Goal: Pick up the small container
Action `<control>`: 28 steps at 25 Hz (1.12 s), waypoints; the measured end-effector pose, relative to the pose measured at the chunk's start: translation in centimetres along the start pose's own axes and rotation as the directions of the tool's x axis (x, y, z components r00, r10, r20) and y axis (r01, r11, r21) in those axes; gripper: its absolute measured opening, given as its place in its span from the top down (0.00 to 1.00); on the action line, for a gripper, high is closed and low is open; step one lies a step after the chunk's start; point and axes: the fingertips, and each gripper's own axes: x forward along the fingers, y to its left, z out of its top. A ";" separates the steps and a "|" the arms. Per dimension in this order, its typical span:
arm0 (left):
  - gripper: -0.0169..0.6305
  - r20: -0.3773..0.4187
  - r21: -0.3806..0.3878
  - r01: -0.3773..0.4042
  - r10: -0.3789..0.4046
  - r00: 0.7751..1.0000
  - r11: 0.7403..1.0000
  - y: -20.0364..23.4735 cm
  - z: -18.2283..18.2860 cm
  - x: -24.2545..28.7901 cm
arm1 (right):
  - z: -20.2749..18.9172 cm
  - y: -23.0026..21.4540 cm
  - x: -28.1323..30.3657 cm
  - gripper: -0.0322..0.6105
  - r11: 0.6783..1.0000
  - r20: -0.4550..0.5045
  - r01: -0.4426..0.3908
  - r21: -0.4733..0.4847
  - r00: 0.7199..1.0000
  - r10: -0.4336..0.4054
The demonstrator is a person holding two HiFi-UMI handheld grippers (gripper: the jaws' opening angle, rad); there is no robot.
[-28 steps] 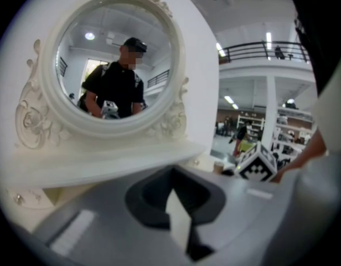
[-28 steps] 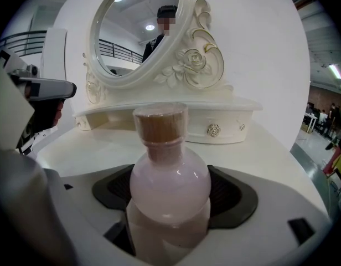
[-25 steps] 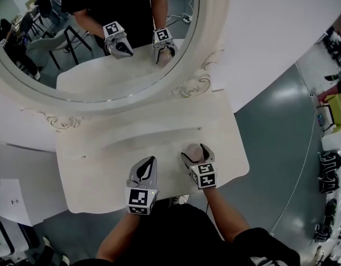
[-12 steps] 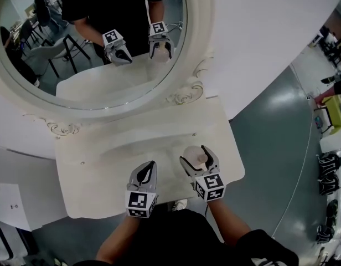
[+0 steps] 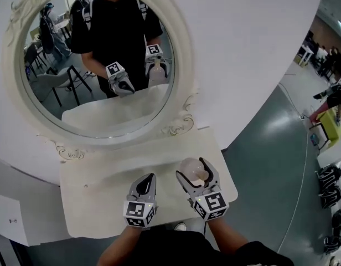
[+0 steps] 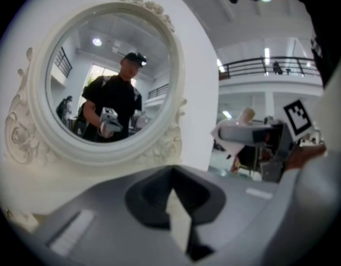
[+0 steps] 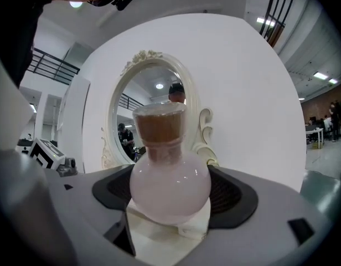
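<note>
The small container [image 5: 191, 169] is a round, pale pink bottle with a brown cork top. My right gripper [image 5: 194, 170] is shut on its belly and holds it upright above the white dressing table [image 5: 93, 204]. In the right gripper view the container [image 7: 169, 182] fills the space between the jaws, its cork pointing up. To its left, my left gripper [image 5: 148, 179] hovers over the table's front part with its jaws together and nothing in them. The left gripper view shows the right gripper [image 6: 259, 134] and the container's cork [image 6: 245, 115] at the right.
A large oval mirror [image 5: 98, 65] in an ornate white frame stands at the back of the table against a white wall and reflects the person and both grippers. Grey floor lies to the right of the table, with bags and people far off.
My right gripper has risen toward the camera with the container in it, lifting it off the table. The left gripper has hardly moved. The head view has tilted up toward the mirror.
</note>
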 end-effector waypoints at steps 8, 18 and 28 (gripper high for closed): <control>0.96 0.102 0.039 -0.047 0.043 0.994 0.998 1.0 5.1 0.4 | 4.8 -1.0 0.8 0.39 0.999 0.103 0.031 -0.032 0.994 -0.028; 0.96 0.153 0.032 -0.062 0.056 0.987 0.998 1.0 6.9 -0.6 | 5.9 -0.2 1.0 0.39 0.996 0.113 0.047 -0.073 0.993 -0.039; 0.96 0.156 0.040 -0.078 0.071 0.985 0.996 1.1 6.9 -1.4 | 5.5 0.5 0.9 0.39 0.996 0.111 0.042 -0.075 0.993 -0.033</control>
